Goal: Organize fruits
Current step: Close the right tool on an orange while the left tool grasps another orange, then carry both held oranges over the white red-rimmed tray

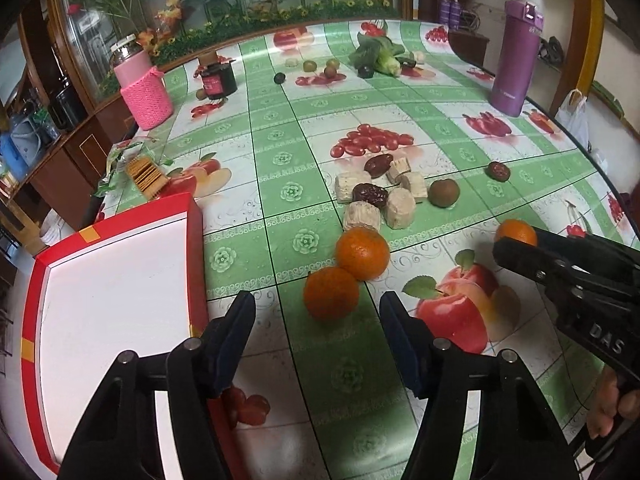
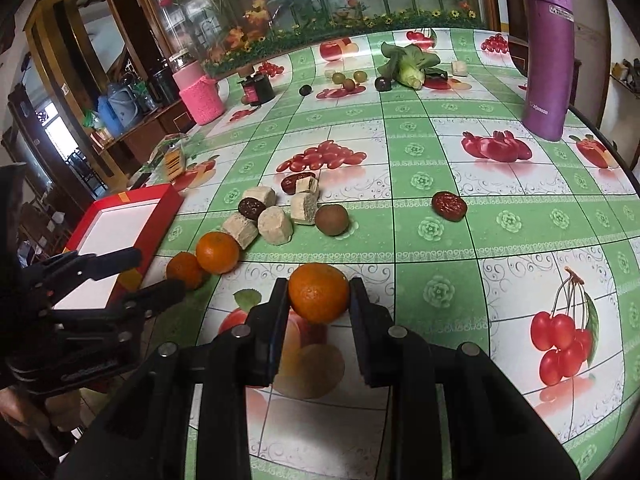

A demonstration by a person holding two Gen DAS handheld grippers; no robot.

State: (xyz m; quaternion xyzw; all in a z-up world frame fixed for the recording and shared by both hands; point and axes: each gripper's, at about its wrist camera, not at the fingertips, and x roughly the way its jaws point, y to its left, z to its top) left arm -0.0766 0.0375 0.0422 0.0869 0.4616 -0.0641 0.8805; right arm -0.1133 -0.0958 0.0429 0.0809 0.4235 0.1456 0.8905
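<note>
Three oranges lie near the table's front. In the right wrist view my right gripper is shut on one orange, its pads pressing both sides, low over the tablecloth. The other two oranges touch each other. My left gripper is open, and the nearer orange sits just ahead of its fingertips. A red box with a white inside lies to the left of that gripper. A kiwi and red dates lie farther back.
Beige cake blocks sit among the dates. At the back stand a purple bottle, a pink-sleeved jar, a dark jar, greens and small fruits. A biscuit packet lies beyond the box. The table edge curves on the right.
</note>
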